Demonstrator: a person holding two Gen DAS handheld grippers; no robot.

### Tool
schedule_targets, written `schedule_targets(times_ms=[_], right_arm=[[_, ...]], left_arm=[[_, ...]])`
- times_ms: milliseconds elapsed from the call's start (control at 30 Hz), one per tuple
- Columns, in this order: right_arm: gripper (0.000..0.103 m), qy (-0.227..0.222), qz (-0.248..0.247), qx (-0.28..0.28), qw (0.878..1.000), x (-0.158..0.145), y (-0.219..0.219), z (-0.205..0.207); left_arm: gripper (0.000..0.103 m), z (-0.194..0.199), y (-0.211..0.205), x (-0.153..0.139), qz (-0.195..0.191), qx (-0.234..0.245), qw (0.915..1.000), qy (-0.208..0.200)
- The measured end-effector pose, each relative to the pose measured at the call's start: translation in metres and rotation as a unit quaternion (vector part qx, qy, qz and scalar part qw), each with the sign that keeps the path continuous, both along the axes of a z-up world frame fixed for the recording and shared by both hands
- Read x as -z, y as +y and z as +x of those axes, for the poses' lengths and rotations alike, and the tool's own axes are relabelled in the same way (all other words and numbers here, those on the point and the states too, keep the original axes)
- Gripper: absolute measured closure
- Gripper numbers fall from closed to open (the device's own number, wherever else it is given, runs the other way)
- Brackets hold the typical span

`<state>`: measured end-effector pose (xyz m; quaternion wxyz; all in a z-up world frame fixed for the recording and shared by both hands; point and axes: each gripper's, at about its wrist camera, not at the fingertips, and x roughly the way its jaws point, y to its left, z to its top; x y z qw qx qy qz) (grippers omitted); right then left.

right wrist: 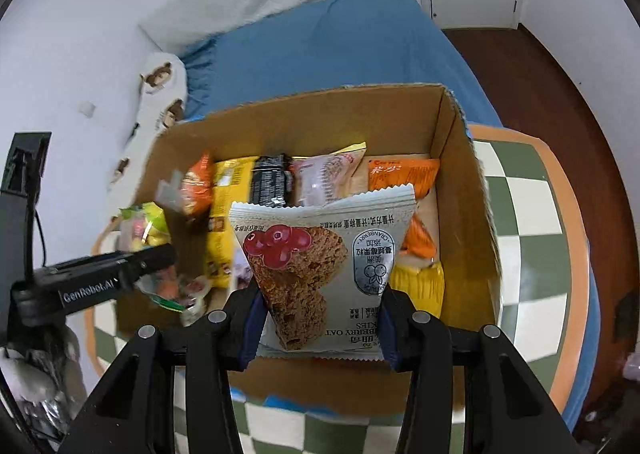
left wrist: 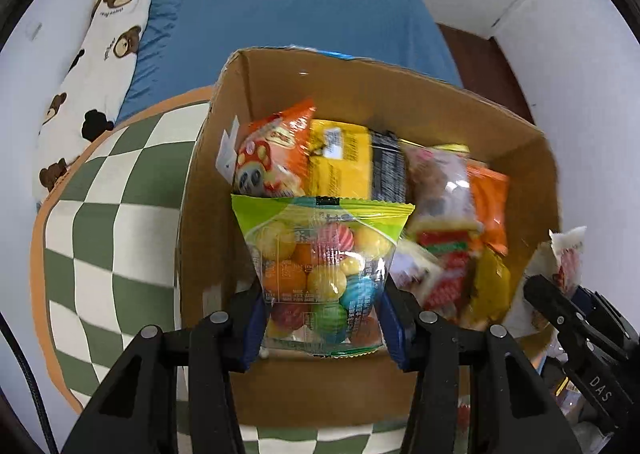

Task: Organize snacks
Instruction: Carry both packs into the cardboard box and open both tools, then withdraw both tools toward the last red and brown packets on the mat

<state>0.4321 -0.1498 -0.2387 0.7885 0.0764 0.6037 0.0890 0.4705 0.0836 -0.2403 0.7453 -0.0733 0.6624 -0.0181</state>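
Observation:
An open cardboard box (left wrist: pixel 400 94) holds several snack packets in orange, yellow, black and clear wrappers. My left gripper (left wrist: pixel 322 318) is shut on a clear bag of coloured gum balls (left wrist: pixel 320 274) with a green top, held over the box's near side. My right gripper (right wrist: pixel 320 318) is shut on a grey cranberry oat cookie packet (right wrist: pixel 320 262), held over the same box (right wrist: pixel 304 110). The right gripper also shows at the right edge of the left wrist view (left wrist: pixel 560 302). The left gripper shows at the left of the right wrist view (right wrist: pixel 160 254), with the gum ball bag (right wrist: pixel 148 230).
The box stands on a green and white checked mat (left wrist: pixel 112 238) with an orange rim, laid on a blue bed sheet (left wrist: pixel 288 2). A white bear-print pillow (left wrist: pixel 92 66) lies along the wall. Dark wooden floor (right wrist: pixel 560 94) lies to the right.

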Motion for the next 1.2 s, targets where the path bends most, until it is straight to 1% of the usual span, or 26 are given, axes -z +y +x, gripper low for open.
schedule_targets(times_ms=[100,167,200,233,267,300,333,433,467,600,767,1000,1200], right_arm=[[0.053,0.012,-0.025,-0.006,1.000,0.017,0.003,0.017],[0.050,0.040,-0.031,-0.003,0.999,0.037,0.002,0.028],[0.033,0.055,-0.031,0.000,0.998,0.044,0.000,0.031],[0.015,0.066,-0.032,0.004,0.997,0.051,-0.002,0.034],[0.013,0.068,-0.031,0.004,0.997,0.055,-0.003,0.036],[0.013,0.068,-0.032,0.003,0.997,0.057,-0.004,0.036],[0.013,0.068,-0.038,0.003,0.997,0.058,-0.004,0.036],[0.013,0.066,-0.041,0.004,0.997,0.059,-0.005,0.035],[0.013,0.064,-0.041,0.006,0.997,0.058,-0.006,0.035],[0.007,0.049,-0.044,0.008,0.998,0.050,-0.006,0.031],[0.006,0.021,-0.062,0.003,0.998,0.032,-0.001,0.015],[0.006,-0.014,-0.077,0.001,0.997,0.012,0.000,-0.017],[0.006,-0.042,-0.071,0.004,0.997,-0.012,-0.002,-0.046]], left_arm=[[0.057,0.015,0.006,0.018,0.006,-0.005,0.9997,0.022],[0.055,0.022,0.006,0.033,0.005,-0.001,0.9990,0.044],[0.053,0.025,0.007,0.038,0.004,-0.003,0.9988,0.049],[0.041,0.026,0.007,0.042,0.005,-0.003,0.9987,0.051],[0.025,0.028,0.007,0.045,0.008,-0.002,0.9986,0.052],[0.022,0.029,0.006,0.046,0.010,0.000,0.9988,0.049],[0.020,0.029,0.006,0.046,0.011,0.000,0.9990,0.044],[0.018,0.028,0.002,0.044,0.011,0.004,0.9994,0.032],[0.018,0.028,0.000,0.043,0.017,0.007,0.9994,0.029],[0.018,0.023,-0.006,0.038,0.028,0.015,0.9993,0.021],[0.018,0.007,-0.016,0.025,0.042,0.019,0.9989,-0.009],[0.018,-0.030,-0.027,-0.005,0.051,0.016,0.9970,-0.056],[0.018,-0.063,-0.030,-0.040,0.053,0.004,0.9934,-0.102]])
